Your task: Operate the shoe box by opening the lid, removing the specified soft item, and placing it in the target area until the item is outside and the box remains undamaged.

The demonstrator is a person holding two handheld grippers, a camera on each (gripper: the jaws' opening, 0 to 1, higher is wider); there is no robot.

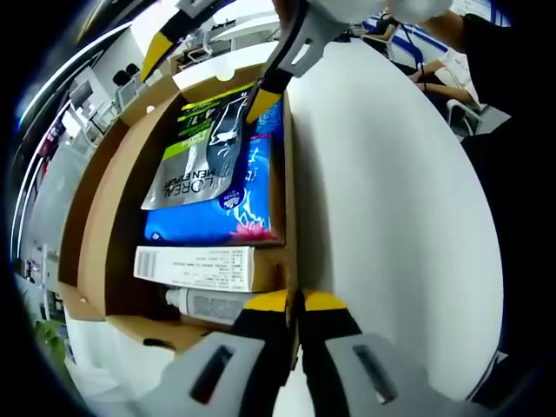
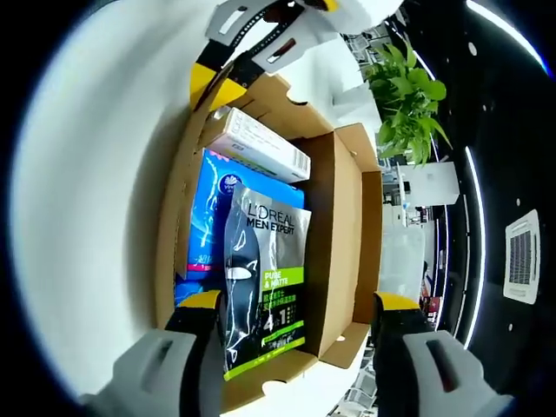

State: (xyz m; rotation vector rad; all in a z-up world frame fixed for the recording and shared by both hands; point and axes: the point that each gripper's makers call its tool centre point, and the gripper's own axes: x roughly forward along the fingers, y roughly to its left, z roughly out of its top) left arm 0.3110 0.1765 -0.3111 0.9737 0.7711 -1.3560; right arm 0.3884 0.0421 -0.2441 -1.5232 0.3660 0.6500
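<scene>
**Shoe box open on counter, contents in place, one wall clamped**

The shoe box (image 1: 95,226) is plain brown cardboard with its top open and its flaps folded outward. It rests on a white counter (image 1: 391,200). Inside, a grey and green L'Oréal Men Expert sachet (image 2: 265,278) lies uppermost, flat on a blue soft pack (image 2: 208,217) printed with a pink flower. Beyond the pack from the right tool sits a white carton (image 2: 261,143) with a barcode.

Left tool (image 1: 294,304): its jaws are together, clamped on the edge of the box wall nearest to it. The carton lies just ahead of this tool, and a white tube (image 1: 204,304) shows beside it, nearer still.

Right tool (image 2: 300,304): jaws held wide apart, straddling the near end of the box, with the sachet between them. Whether either jaw touches the sachet cannot be told.

The left gripper view alone shows the tube, the pack's flower print and a seated person's arm (image 1: 439,78) past the counter. The right gripper view alone shows a potted plant (image 2: 404,95) beyond the box.
</scene>
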